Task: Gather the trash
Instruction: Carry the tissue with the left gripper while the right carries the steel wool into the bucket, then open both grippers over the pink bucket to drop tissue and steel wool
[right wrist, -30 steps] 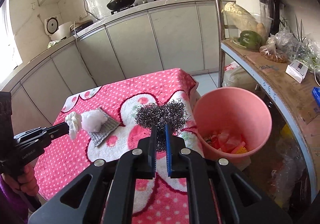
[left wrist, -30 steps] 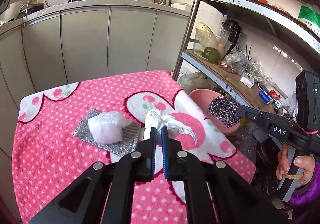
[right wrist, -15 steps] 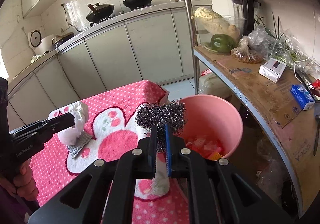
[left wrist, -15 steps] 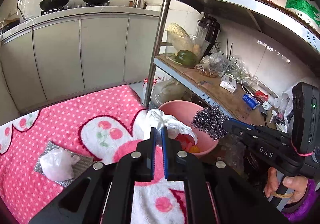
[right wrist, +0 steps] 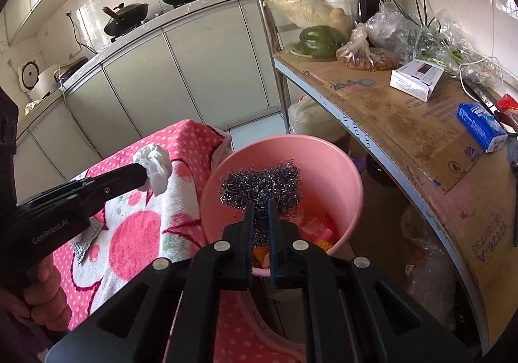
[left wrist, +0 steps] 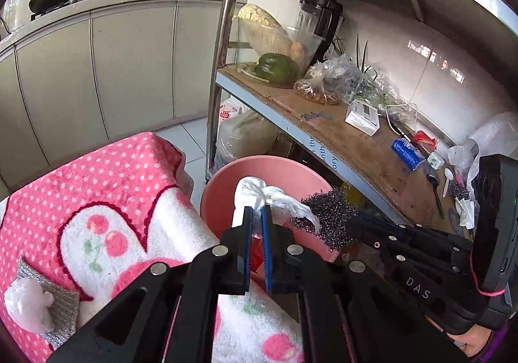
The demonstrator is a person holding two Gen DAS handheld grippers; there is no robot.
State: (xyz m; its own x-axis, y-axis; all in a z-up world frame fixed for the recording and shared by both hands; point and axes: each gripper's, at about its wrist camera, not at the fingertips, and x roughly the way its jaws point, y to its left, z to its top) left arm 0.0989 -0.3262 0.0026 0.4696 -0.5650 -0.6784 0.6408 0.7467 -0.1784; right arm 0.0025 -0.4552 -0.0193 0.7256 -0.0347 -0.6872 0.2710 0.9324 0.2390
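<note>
Over the pink bin (right wrist: 351, 175): right tool (right wrist: 260, 211) clamped on steel wool (right wrist: 259, 181), left tool (left wrist: 254, 217) clamped on white wad (left wrist: 259, 193) near the rim. Centre both above the opening, then release.

We've got a crumpled white tissue wad (left wrist: 259, 198) and a dark steel-wool scrubber (right wrist: 260, 185) both up over the pink bin (right wrist: 336, 175), which already has orange and red scraps inside.

Left of my jaws I see a table under a pink dotted blanket (left wrist: 106, 175); a silver scouring cloth (left wrist: 64, 308) lies there, a crumpled white wad (left wrist: 27, 304) on it.
</note>
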